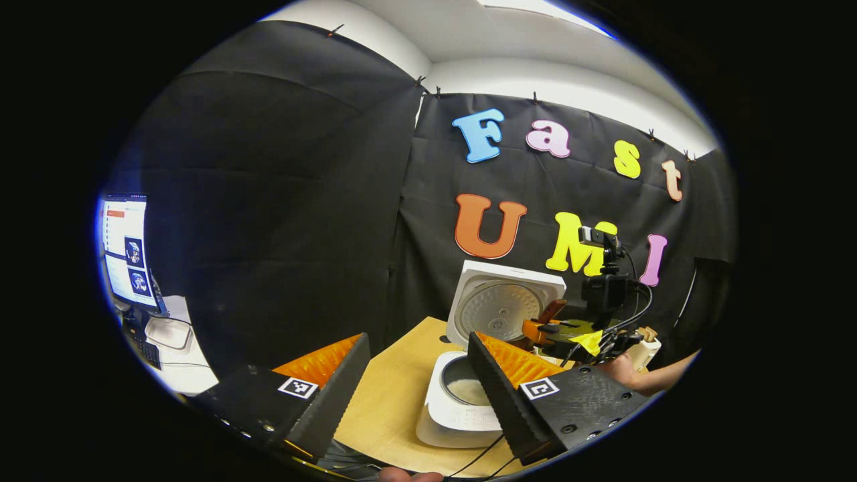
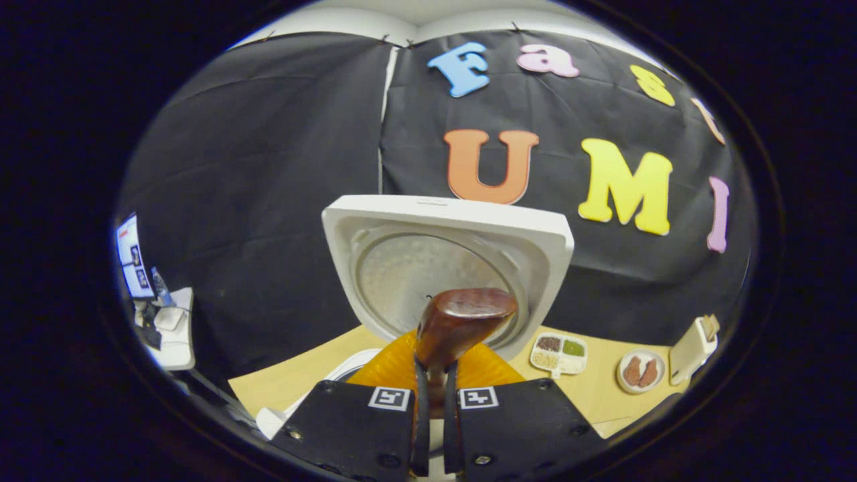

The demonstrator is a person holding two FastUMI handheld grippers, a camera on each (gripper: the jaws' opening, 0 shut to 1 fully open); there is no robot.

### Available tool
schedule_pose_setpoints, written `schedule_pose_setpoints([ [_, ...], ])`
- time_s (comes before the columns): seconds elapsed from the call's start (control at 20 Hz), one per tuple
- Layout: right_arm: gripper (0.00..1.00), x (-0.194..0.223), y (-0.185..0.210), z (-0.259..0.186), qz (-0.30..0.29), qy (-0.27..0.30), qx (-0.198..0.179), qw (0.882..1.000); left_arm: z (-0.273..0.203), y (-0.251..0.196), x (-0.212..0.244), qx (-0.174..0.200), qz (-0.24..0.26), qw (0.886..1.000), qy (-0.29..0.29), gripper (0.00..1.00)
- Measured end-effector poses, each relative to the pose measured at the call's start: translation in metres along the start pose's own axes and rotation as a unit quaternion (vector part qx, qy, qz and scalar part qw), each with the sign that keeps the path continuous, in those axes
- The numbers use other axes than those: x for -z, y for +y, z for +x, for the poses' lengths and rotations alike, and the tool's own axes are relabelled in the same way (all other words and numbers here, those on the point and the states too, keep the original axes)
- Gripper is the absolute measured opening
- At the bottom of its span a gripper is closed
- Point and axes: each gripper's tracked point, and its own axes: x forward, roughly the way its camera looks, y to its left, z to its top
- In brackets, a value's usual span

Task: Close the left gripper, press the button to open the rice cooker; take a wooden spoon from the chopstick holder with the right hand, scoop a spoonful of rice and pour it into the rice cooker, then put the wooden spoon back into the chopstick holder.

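Rice cooker point(image 1: 462, 402) sits on the wooden tabletop point(image 1: 395, 395) with its lid point(image 2: 445, 268) swung up and standing open toward the back wall, the pot point(image 1: 462, 385) uncovered with pale rice inside. My right gripper point(image 2: 432, 375) has its fingers pressed together on the handle of the wooden spoon point(image 2: 462, 321), whose bowl rises in front of the lid's inner plate. My left gripper point(image 1: 418, 375) is spread wide, holding nothing, low over the tabletop's near edge with the cooker just beyond its right finger. In the left gripper view my right gripper point(image 1: 569, 338) and the hand point(image 1: 619, 368) holding it hang just right of the lid. Toward the tabletop's right side lie a compartment tray point(image 2: 559, 353), a small plate point(image 2: 641, 370) and, near the right edge, the chopstick holder point(image 2: 693, 348). Bare wood lies left of the cooker; a monitor point(image 1: 127, 251) stands well off to the left.
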Motion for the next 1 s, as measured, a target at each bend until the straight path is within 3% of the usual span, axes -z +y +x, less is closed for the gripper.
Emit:
schedule_pose_setpoints([
  [0.15, 0.13, -0.01, 0.009, -0.008, -0.053, -0.021, -0.003, 0.998, -0.002, -0.001, 0.0, -0.001, -0.005, 1.0, -0.001, 0.94],
  [0.4, 0.13, -0.019, 0.011, -0.022, -0.084, -0.034, -0.005, 0.996, -0.004, -0.004, 0.0, -0.003, 0.002, 1.0, 0.001, 0.94],
  [0.75, 0.13, -0.035, 0.005, -0.045, 0.013, -0.033, -0.02, 0.999, -0.011, -0.017, -0.007, 0.007, 0.002, 1.0, -0.008, 0.94],
  [1.0, 0.13, -0.052, -0.008, -0.071, 0.106, -0.037, -0.033, 0.993, -0.019, -0.033, -0.016, 0.013, 0.008, 1.0, -0.008, 0.94],
])
